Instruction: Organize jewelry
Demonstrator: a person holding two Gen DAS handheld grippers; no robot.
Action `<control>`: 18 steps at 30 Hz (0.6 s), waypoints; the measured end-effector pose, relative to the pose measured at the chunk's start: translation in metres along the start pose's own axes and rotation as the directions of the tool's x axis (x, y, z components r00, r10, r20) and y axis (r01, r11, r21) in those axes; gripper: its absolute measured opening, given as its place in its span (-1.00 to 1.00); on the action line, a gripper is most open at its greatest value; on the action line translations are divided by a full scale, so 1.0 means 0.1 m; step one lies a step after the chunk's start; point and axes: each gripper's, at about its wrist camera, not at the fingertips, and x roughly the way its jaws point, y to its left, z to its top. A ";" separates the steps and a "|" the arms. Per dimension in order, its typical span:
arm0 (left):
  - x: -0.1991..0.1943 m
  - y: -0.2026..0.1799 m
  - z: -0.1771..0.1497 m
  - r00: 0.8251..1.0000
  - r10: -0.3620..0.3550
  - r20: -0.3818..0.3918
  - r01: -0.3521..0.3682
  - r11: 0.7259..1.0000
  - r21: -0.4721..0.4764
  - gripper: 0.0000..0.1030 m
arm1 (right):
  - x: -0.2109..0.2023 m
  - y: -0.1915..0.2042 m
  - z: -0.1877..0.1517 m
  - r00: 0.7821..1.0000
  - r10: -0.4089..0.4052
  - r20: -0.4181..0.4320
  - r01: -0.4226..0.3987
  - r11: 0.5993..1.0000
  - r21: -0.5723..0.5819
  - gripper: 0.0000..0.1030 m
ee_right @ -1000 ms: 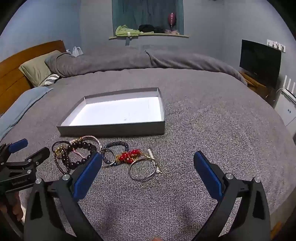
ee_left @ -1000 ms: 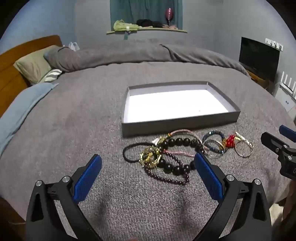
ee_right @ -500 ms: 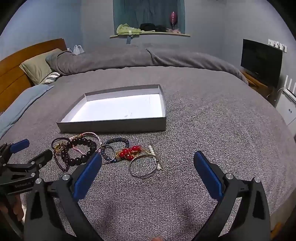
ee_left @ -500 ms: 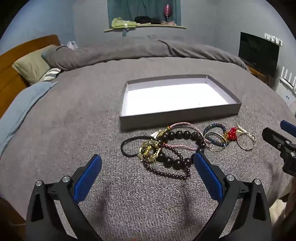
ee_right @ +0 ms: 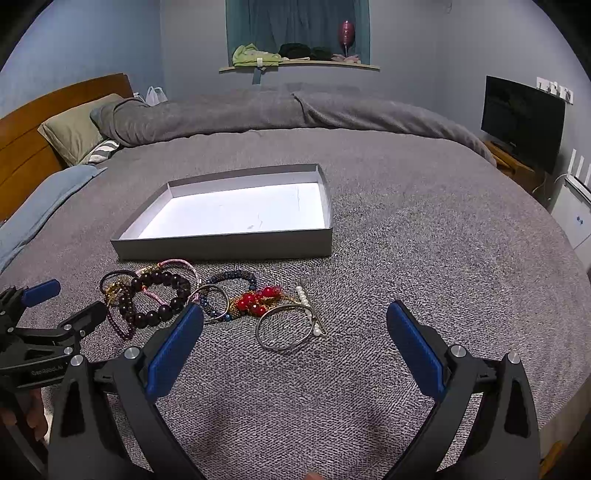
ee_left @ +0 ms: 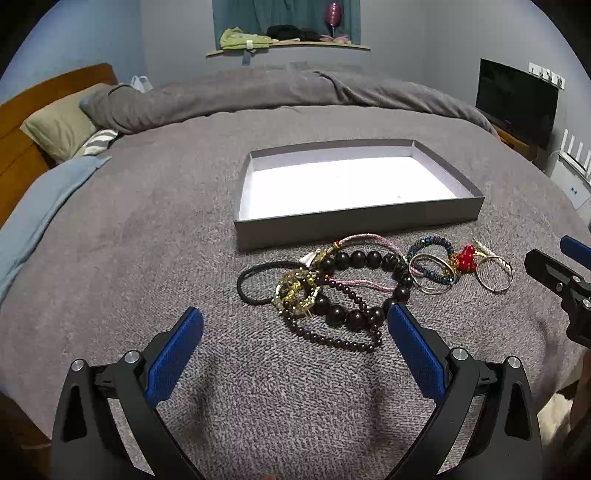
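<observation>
Both the left gripper [ee_left: 294, 338] and right gripper [ee_right: 294, 336] gape wide, holding nothing, at frame bottom; bracelets [ee_left: 364, 288] lie mid-frame below the box [ee_left: 354, 221].

Grey blanket [ee_right: 406, 229] covers the bed, wooden headboard [ee_right: 22, 140] at left with an olive pillow [ee_right: 74, 133]; blue-grey walls, teal curtain [ee_right: 295, 22] above a cluttered shelf [ee_right: 299, 65], dark television [ee_right: 522, 122] at right.

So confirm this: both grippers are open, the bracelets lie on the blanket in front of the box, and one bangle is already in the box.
Not quite: the box is empty in the right wrist view. The bangle lies on the blanket with the bracelets. Both grippers, left and right, are open.
</observation>
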 end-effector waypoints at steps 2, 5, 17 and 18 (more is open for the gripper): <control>0.00 0.00 -0.01 1.000 0.000 -0.001 0.000 1.000 0.001 0.93 | 0.00 0.00 0.00 1.000 -0.001 -0.001 0.001 1.000 -0.001 0.90; 0.00 0.00 -0.01 1.000 0.000 -0.002 0.000 1.000 0.000 0.93 | 0.01 0.00 -0.01 1.000 0.000 -0.003 0.000 1.000 -0.001 0.90; 0.03 -0.01 -0.02 1.000 -0.001 -0.009 0.001 1.000 0.000 0.93 | 0.04 0.00 -0.02 1.000 0.005 -0.008 -0.005 1.000 0.002 0.90; 0.04 -0.01 -0.02 1.000 -0.001 -0.009 0.001 1.000 0.000 0.93 | 0.04 0.00 -0.03 1.000 0.005 -0.008 -0.005 1.000 0.002 0.90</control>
